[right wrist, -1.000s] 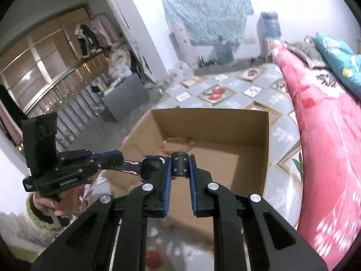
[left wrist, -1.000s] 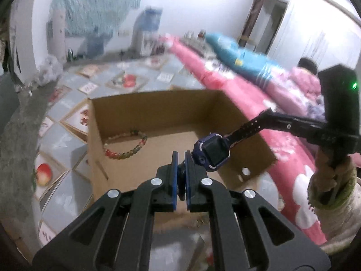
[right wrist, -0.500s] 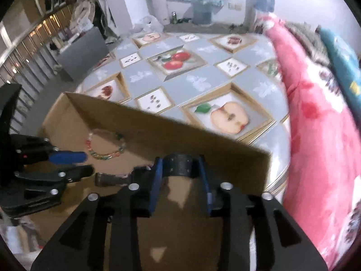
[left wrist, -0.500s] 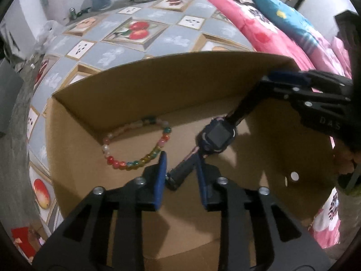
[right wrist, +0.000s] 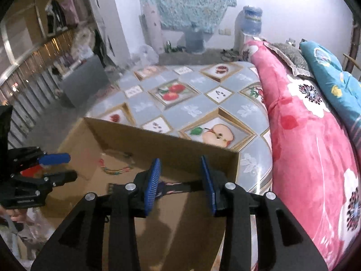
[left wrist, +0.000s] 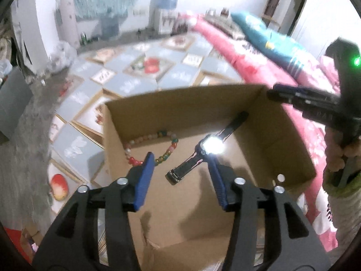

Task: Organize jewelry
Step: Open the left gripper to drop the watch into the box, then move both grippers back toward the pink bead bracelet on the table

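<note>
— Where's the watch (left wrist: 204, 152) now?

— Lying on the floor of the cardboard box (left wrist: 293, 149), its screen lit bright white, one strap reaching toward the far corner and the other, buckle end, toward the camera. The right wrist view shows only a stretch of its dark, pink-patterned strap (right wrist: 174, 186).

— Is either claw gripping it?

— No. The left claw (left wrist: 181, 172) has just been spreading its jaws, and they stand apart; the watch sits in the gap, and the right-hand blue pad overlaps the watch body in the picture (whether it touches I cannot tell). The right claw (right wrist: 181, 181) has its jaws parted too, having widened over the past moment, with the strap seen between and beyond the blue pads, not pinched.

— Anything else in the box?

— A beaded bracelet (left wrist: 155, 148), red, green and pale beads, lies just beside the watch, near the box's far left corner.

— And the box itself?

— It rests on a bed spread (right wrist: 191, 110) printed with fruit squares, beside a rolled pink floral quilt (right wrist: 315, 146).
</note>
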`<state>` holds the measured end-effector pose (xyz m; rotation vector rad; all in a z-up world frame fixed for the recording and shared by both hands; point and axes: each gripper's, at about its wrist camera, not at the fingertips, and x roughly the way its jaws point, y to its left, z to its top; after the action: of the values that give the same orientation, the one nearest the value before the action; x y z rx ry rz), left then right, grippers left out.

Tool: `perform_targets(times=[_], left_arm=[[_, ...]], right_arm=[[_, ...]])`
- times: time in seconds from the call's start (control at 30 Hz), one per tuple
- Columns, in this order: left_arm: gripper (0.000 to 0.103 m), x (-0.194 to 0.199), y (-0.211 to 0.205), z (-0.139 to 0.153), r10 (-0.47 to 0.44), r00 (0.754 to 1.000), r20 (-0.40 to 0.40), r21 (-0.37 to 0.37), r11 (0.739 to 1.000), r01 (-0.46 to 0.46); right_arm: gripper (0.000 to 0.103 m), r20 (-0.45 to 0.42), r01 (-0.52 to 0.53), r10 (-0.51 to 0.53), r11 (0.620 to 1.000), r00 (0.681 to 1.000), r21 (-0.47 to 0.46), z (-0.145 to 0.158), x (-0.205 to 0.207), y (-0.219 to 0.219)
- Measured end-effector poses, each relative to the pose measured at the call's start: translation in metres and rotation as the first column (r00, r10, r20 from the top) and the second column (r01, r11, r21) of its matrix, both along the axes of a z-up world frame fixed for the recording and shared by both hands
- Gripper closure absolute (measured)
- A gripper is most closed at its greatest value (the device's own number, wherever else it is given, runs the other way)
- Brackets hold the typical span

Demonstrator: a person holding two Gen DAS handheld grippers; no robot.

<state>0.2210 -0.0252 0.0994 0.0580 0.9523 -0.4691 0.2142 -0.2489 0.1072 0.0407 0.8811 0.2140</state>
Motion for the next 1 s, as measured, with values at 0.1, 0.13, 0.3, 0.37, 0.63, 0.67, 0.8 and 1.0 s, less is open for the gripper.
perform_targets(times=[0.1, 0.13, 0.3, 0.37, 0.63, 0.67, 0.8, 1.0], left_arm=[[0.046, -0.027, 0.015, 0.017, 0.02, 0.998, 0.067, -0.045, 0.999, -0.017], [0.045, -0.034, 0.019, 0.02, 0.024, 0.997, 0.079, -0.058, 0.998, -0.02], [0.037, -0.078, 0.039, 0.026, 0.057, 0.991, 0.117, -0.11, 0.993, -0.044], [0.034, -0.098, 0.046, 0.025, 0.066, 0.989, 0.129, -0.128, 0.991, -0.049], [0.024, -0.149, 0.061, -0.002, 0.101, 0.987, 0.123, -0.121, 0.989, -0.086], [0.024, -0.153, 0.061, -0.007, 0.108, 0.988, 0.114, -0.115, 0.989, -0.095], [0.024, -0.164, 0.061, -0.028, 0.13, 0.988, 0.085, -0.082, 0.989, -0.123], [0.024, -0.175, 0.053, -0.052, 0.136, 0.989, 0.062, -0.033, 0.99, -0.134]], right_arm=[[0.062, 0.023, -0.003, 0.001, 0.998, 1.0, 0.058, 0.009, -0.024, -0.003], [0.062, 0.03, -0.005, 0.003, 0.997, 1.0, 0.082, 0.012, -0.034, -0.005], [0.054, 0.044, -0.01, 0.003, 0.986, 0.999, 0.168, 0.015, -0.075, -0.009], [0.05, 0.051, -0.013, 0.003, 0.981, 0.999, 0.195, 0.014, -0.095, -0.01], [0.028, 0.06, -0.012, 0.002, 0.985, 0.998, 0.172, -0.002, -0.168, -0.003], [0.027, 0.055, -0.004, -0.004, 0.988, 0.998, 0.154, -0.005, -0.175, -0.001], [0.019, 0.029, 0.025, -0.027, 0.998, 0.999, 0.057, -0.021, -0.195, 0.005], [0.007, 0.035, 0.068, -0.063, 0.984, 0.997, -0.167, -0.04, -0.223, 0.006]])
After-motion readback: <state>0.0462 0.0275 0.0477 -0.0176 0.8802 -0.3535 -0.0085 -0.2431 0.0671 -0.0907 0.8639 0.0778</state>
